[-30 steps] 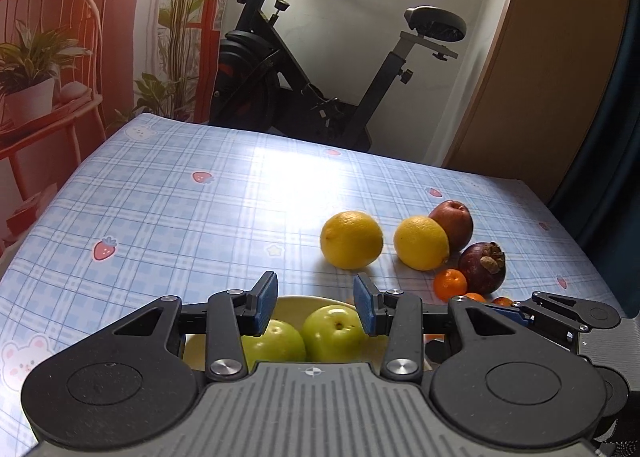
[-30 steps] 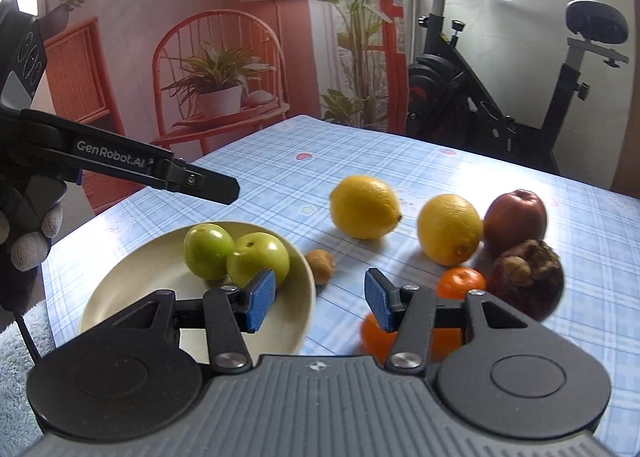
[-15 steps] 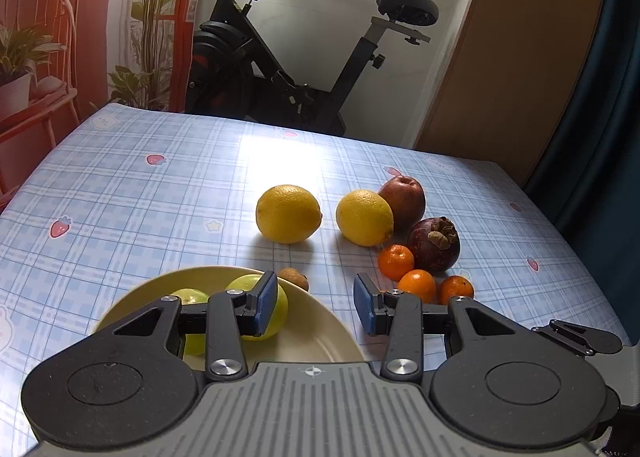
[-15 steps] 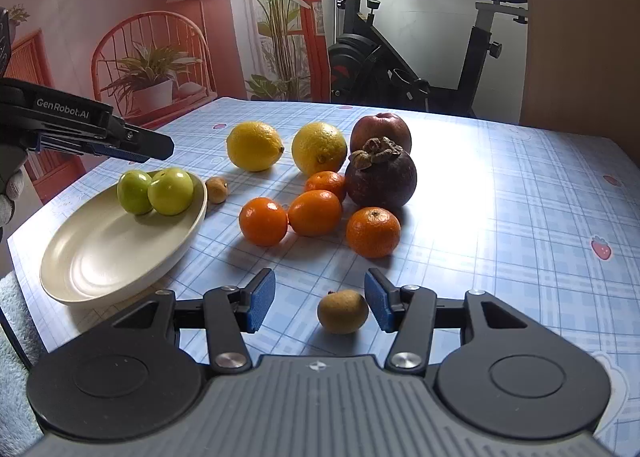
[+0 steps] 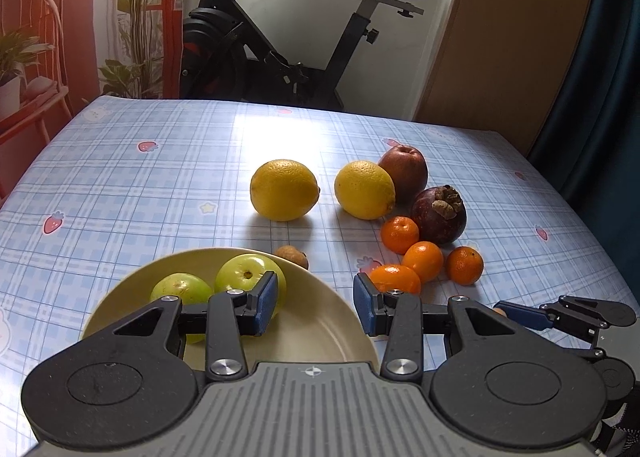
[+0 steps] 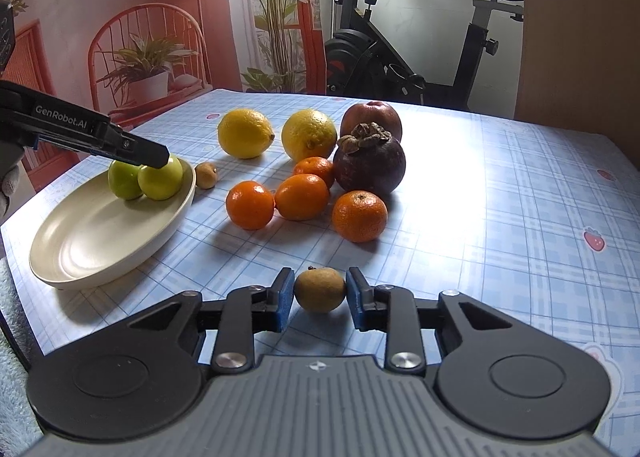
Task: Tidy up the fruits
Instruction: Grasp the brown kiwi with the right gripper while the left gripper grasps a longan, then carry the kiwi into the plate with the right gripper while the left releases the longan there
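**Right gripper closes on a small brown fruit**

Left wrist view: the left gripper [image 5: 315,299] hangs with jaws partly apart and empty over the cream plate [image 5: 332,333] at lower centre, where two green apples [image 5: 248,281] lie. Lemons [image 5: 284,189] and oranges [image 5: 424,259] sit on the checked table [image 5: 120,185] to the right.

Right wrist view: the right gripper [image 6: 319,293], low centre, has just closed its jaws, pads touching the small brown fruit [image 6: 320,289] on the table
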The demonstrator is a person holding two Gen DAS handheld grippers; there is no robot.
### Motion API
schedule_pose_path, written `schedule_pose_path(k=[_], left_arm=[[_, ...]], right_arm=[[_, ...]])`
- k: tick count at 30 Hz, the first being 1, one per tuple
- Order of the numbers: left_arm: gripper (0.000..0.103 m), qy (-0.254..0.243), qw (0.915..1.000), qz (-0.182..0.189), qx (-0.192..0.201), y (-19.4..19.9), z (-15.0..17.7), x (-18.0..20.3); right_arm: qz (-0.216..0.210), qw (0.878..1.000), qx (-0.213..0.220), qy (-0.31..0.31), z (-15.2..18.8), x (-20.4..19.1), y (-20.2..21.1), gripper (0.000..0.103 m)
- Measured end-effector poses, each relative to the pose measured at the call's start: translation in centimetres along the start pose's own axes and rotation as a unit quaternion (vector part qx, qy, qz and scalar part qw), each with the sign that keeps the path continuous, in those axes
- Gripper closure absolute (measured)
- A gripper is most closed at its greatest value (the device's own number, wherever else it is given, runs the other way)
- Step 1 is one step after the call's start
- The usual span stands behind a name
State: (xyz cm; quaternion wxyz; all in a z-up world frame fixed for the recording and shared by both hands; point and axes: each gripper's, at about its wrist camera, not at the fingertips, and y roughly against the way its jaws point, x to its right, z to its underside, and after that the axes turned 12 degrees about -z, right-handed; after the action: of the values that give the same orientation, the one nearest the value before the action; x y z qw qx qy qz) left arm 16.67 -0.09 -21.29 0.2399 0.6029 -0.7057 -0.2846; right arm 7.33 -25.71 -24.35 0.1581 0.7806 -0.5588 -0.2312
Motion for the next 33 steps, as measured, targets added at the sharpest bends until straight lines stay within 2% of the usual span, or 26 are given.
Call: schedule_pose_path(k=[4, 6, 7, 11, 16, 23, 33], left_arm=[[0.061, -0.003, 1.0, -0.005, -0.005, -0.7, -0.8, 0.2], [0.068, -0.005, 0.9999, -0.008, -0.009, -1.2, -1.6, 0.2], [0.068, -0.007, 0.9998, -0.01, -0.015, -1.5, -2.0, 0.3], [0.068, -0.005, 0.9985, -0.002, -0.054, -3.2, -4.0, 0.2], [0.067, -0.015, 0.9943, -0.009, -0.105, -5.6, -6.1, 0.4], [0.068, -0.019, 0.9873, -0.025, -0.156, -7.7, -6.9, -0.1], [0.067, -0.064, 0.9814, -0.027, -0.179, -8.9, -7.0, 1.6]], right_arm=[[0.003, 1.0, 0.027, -0.005, -0.6, 0.6, -0.2, 0.072], [0.01, 0.999, 0.032, -0.007, -0.6, 0.9, -0.4, 0.072], [0.014, 0.999, 0.034, -0.01, -0.5, 1.2, -0.4, 0.072], [0.008, 0.998, 0.047, -0.039, -0.5, 2.2, -0.2, 0.072], [0.001, 0.997, 0.058, -0.059, -0.3, 2.8, 0.3, 0.072], [-0.005, 0.996, 0.062, -0.056, -0.2, 2.6, 0.6, 0.072], [-0.004, 0.996, 0.059, -0.066, -0.2, 2.9, 0.6, 0.072]])
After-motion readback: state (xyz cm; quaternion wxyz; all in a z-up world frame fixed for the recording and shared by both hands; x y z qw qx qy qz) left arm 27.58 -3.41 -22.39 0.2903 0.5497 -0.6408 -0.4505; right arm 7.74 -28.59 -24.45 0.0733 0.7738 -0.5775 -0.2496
